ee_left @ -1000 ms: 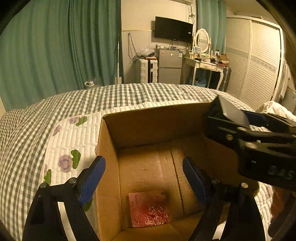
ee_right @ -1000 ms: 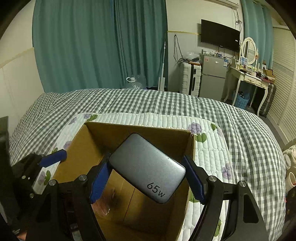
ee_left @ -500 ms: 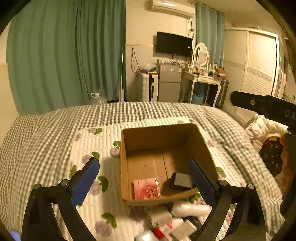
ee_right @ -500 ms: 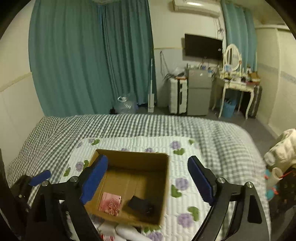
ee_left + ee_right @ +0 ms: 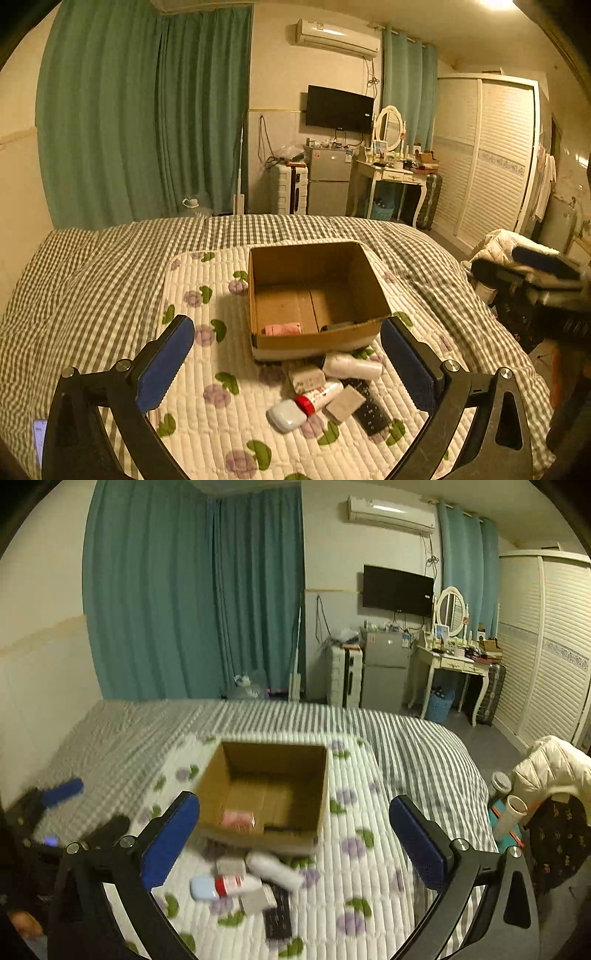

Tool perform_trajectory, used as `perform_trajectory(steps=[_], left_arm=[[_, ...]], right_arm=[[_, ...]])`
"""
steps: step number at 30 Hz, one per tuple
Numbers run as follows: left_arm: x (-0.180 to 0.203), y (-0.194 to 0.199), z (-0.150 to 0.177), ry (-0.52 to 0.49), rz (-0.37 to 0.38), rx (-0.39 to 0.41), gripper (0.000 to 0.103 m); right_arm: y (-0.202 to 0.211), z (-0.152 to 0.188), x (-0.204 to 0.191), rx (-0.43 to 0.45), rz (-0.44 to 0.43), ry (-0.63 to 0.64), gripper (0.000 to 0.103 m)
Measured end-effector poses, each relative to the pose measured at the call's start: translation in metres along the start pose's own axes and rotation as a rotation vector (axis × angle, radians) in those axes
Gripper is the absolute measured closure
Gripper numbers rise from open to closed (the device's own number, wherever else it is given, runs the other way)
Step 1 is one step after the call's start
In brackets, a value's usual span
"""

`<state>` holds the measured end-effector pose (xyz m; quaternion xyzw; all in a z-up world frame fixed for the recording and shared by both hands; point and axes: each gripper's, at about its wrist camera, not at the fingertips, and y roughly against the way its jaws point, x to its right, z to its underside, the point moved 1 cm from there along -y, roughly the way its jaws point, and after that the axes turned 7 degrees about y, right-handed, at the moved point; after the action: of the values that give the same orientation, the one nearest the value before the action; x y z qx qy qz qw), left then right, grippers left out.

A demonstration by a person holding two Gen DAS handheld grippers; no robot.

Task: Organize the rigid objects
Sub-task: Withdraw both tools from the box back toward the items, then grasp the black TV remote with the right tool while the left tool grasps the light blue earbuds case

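While both grippers hang above the near end of the bed [image 5: 110, 266], the cardboard box [image 5: 314, 291] serves as the landmark: it stands open-topped on a quilted white mat [image 5: 207, 369] printed with purple flowers and green leaves, which lies on the grey checked bedcover. The left gripper [image 5: 288, 365] is held level and aimed at the box from the near side, its blue-padded fingers spread wide with nothing between them. The right gripper [image 5: 295, 845] is posed the same way, fingers likewise wide apart and empty; its view is motion-blurred, so small items there are hard to make out. Inside the box, against the near wall, lie a pink packet [image 5: 282, 328] and a dark flat charger [image 5: 338, 326], both largely hidden by that wall. On the mat just in front of the box lies a loose cluster of rigid objects: a white cylindrical bottle [image 5: 352, 365] on its side, a black remote control [image 5: 369, 406], a white tube with a red cap [image 5: 317, 398], a grey square pad [image 5: 345, 402], a small beige carton [image 5: 306, 378] and a rounded pale-blue case [image 5: 286, 416]. The items touch or overlap one another. Left of the box, the left gripper's blue pad [image 5: 61, 792] shows at the frame edge in the right view.
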<state>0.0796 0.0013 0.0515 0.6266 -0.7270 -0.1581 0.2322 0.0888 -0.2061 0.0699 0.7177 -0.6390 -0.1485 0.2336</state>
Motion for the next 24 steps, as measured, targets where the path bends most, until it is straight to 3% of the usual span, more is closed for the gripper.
perform_trajectory(steps=[7,15,18,21,24], left_arm=[[-0.025,-0.023,0.054,0.015,-0.023,-0.054,0.000],[-0.047,-0.075,0.106,0.049,-0.073,-0.176,0.000],[-0.052,-0.094,0.123,0.075,-0.084,-0.240,0.000],[-0.055,-0.105,0.131,0.104,-0.084,-0.272,0.000],[-0.054,-0.114,0.137,0.110,-0.093,-0.283,0.000]], right_arm=[[-0.029,0.063,-0.007,-0.101,-0.021,-0.044,0.000],[-0.127,0.149,-0.018,-0.330,-0.030,-0.029,0.001],[-0.155,0.175,-0.025,-0.414,-0.031,-0.003,0.006],[-0.179,0.197,-0.030,-0.488,-0.059,-0.004,0.020],[-0.192,0.209,-0.040,-0.505,-0.039,0.058,0.022]])
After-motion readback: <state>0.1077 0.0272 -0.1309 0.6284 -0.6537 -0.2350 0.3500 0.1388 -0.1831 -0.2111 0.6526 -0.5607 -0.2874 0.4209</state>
